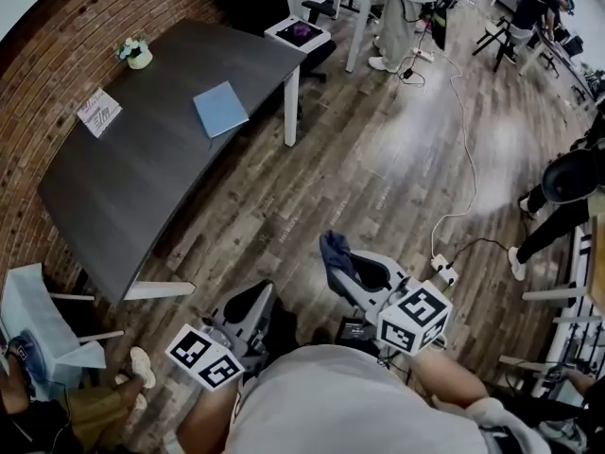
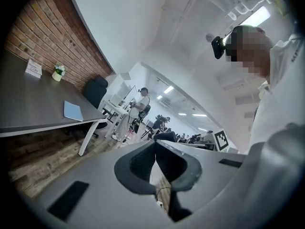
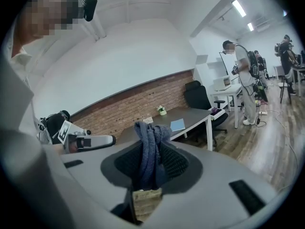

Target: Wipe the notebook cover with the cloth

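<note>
A light blue notebook [image 1: 220, 109] lies flat on the dark grey table [image 1: 142, 178], near its right edge; it also shows in the left gripper view as the notebook [image 2: 73, 111] and in the right gripper view as the notebook [image 3: 177, 124]. My right gripper [image 1: 333, 253] is shut on a dark blue cloth [image 3: 148, 151], whose bunched end [image 1: 335, 250] sticks out past the jaws. My left gripper [image 1: 267, 291] is shut, with nothing between its jaws [image 2: 155, 149]. Both grippers hang over the wooden floor, well short of the table.
A small potted plant [image 1: 135, 53] and a white card [image 1: 99, 112] stand at the table's far side by the brick wall. A black office chair [image 1: 301, 34] sits past the table's end. Cables [image 1: 460, 140] trail across the floor; people stand at white desks beyond.
</note>
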A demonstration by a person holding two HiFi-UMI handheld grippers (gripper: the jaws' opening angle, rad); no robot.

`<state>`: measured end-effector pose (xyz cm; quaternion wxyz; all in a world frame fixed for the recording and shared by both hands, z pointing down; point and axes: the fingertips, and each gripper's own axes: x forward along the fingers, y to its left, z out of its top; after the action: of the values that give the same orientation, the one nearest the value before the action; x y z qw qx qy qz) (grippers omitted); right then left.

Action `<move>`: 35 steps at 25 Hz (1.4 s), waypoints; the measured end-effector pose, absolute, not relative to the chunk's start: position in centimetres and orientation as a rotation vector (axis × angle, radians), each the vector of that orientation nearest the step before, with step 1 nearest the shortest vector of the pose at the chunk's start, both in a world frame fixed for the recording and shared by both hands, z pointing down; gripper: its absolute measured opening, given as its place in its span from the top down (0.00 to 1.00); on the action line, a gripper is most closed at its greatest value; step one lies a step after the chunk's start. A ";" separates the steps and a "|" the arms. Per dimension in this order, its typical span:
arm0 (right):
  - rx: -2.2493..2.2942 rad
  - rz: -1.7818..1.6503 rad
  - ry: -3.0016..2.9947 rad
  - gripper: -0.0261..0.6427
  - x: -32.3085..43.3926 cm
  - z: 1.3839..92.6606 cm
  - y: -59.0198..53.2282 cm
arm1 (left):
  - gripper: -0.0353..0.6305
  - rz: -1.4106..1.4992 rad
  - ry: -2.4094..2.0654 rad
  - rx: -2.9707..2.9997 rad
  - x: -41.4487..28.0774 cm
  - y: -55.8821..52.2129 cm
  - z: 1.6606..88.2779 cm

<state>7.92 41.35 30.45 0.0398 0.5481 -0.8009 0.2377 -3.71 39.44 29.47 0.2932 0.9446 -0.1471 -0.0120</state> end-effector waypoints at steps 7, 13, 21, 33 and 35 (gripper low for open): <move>1.721 0.731 -2.419 0.79 6.5 29.9 34.8 | 0.93 -0.008 -0.339 2.514 -4.9 32.6 29.4; 1.736 0.718 -2.399 0.79 5.0 29.7 30.6 | 0.93 -0.010 -0.320 2.511 -6.3 28.2 29.5; 1.761 0.706 -2.385 0.79 4.6 29.9 26.8 | 0.93 -0.007 -0.317 2.519 -7.2 24.0 30.0; 1.641 0.699 -2.440 0.79 8.3 30.6 20.1 | 0.93 -0.027 -0.430 2.495 -3.5 18.3 31.0; 1.598 0.695 -2.459 0.79 9.6 30.6 18.6 | 0.93 -0.036 -0.461 2.487 -2.1 17.3 31.0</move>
<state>9.59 18.63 30.61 0.0636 0.5292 -0.8142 0.2302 -2.09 17.31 31.03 0.3013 0.9374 -0.1739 -0.0137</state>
